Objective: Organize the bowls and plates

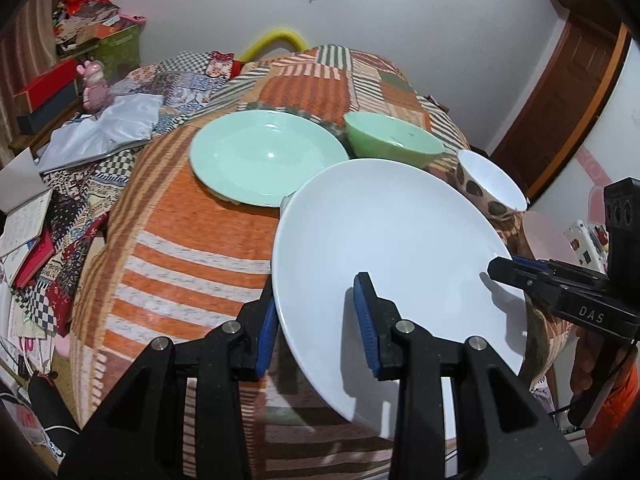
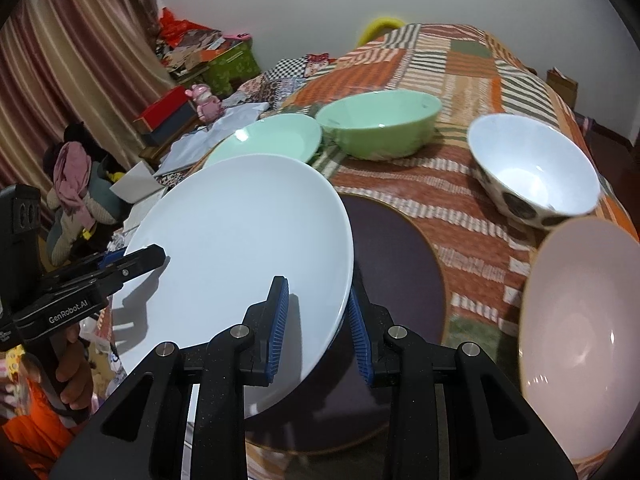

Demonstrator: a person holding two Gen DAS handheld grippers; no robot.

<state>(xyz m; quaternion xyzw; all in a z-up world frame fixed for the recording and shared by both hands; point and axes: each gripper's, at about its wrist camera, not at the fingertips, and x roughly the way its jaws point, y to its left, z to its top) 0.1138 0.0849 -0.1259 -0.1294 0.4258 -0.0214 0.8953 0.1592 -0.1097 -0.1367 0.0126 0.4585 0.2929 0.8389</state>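
The large round white ceramic plate [image 1: 384, 248] is tilted above the striped tabletop [image 1: 192, 248]. The left gripper [image 1: 316, 320] and right gripper [image 2: 316, 320] each pinch its near rim, with 2 green dishes farther away.

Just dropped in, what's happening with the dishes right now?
Both hand-held grippers hold the white plate by opposite rims, tilted above a dark round plate: left hand-held gripper, right hand-held gripper. A mint plate, green bowl, spotted bowl and pink bowl sit on the striped cloth.
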